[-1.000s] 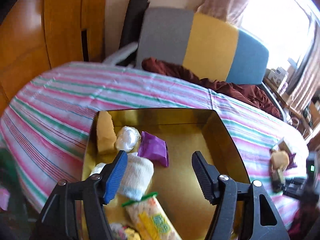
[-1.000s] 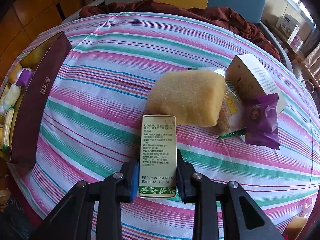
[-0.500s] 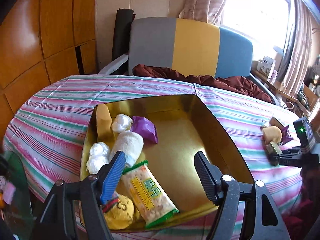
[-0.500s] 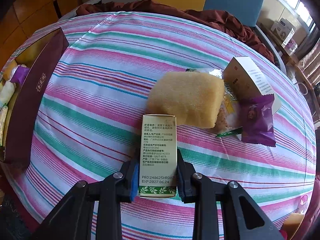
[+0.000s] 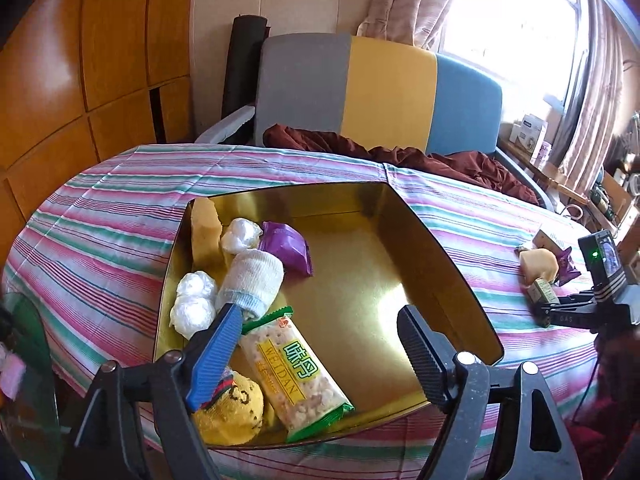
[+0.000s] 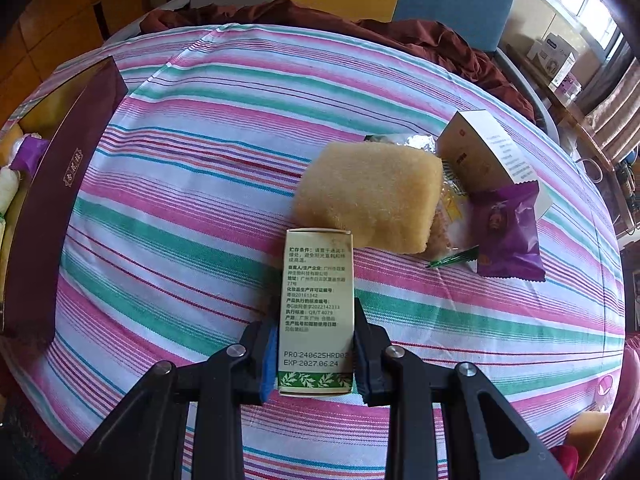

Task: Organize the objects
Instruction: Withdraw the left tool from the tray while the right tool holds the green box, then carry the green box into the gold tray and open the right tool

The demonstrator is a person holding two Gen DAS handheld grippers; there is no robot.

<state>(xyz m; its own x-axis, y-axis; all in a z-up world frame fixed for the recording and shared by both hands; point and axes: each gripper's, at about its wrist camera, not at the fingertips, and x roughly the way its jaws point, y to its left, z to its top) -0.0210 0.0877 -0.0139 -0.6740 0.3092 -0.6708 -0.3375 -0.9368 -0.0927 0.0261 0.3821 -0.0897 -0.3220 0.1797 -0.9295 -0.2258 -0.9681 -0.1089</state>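
My right gripper (image 6: 316, 350) is shut on a small green-and-cream carton (image 6: 318, 304), held just above the striped tablecloth. Beyond it lie a yellow sponge (image 6: 370, 200), a white box (image 6: 486, 152) and a purple snack packet (image 6: 508, 232). My left gripper (image 5: 320, 340) is open and empty above the near end of a gold-lined box (image 5: 360, 280). That box holds a cracker pack (image 5: 294, 372), a rolled white sock (image 5: 256, 280), a purple packet (image 5: 286, 246), white wrapped balls (image 5: 192, 300), a yellow sponge (image 5: 204, 232) and a yellow plush (image 5: 230, 412).
The box's maroon side (image 6: 56, 208) shows at the left of the right wrist view. A striped cloth (image 6: 200, 160) covers the round table. A grey, yellow and blue chair (image 5: 380, 92) with a dark red cloth (image 5: 400, 156) stands behind it. The right gripper (image 5: 580, 312) shows at the left wrist view's right edge.
My left gripper has pulled back and risen from the box, so the whole box now shows. My right gripper holds the carton almost still.
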